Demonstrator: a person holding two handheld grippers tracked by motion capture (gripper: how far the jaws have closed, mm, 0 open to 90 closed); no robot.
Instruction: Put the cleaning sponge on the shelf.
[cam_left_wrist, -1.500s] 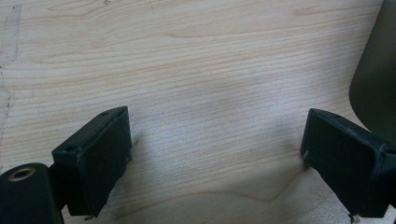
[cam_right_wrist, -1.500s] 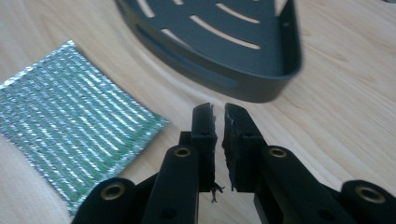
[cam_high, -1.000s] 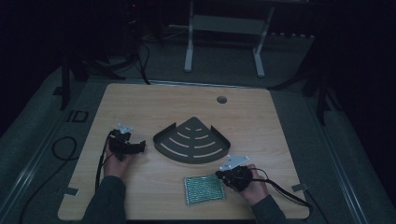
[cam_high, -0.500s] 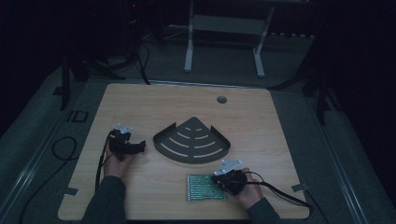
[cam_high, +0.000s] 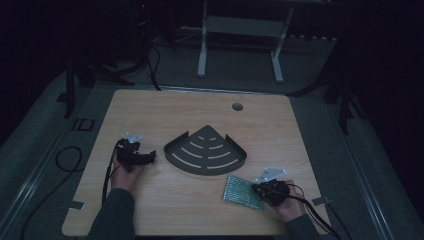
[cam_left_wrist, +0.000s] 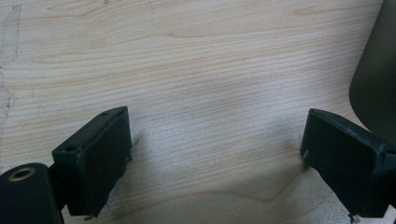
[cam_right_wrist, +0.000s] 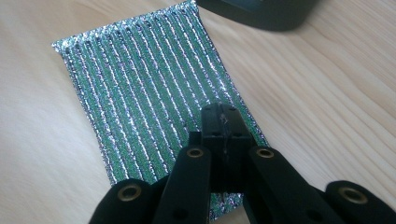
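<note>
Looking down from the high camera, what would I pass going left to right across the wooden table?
Left gripper, held in the person's left hand → dark fan-shaped slotted tray → green glittery sponge cloth → right gripper, jaws closed at the cloth's right edge, held in the right hand.

One wooden table (cam_high: 150, 110) carries one dark corner shelf (cam_high: 206, 152) and one green glittery cloth (cam_high: 243, 192). Two grippers: left (cam_high: 150, 157), right (cam_high: 256, 189).
</note>
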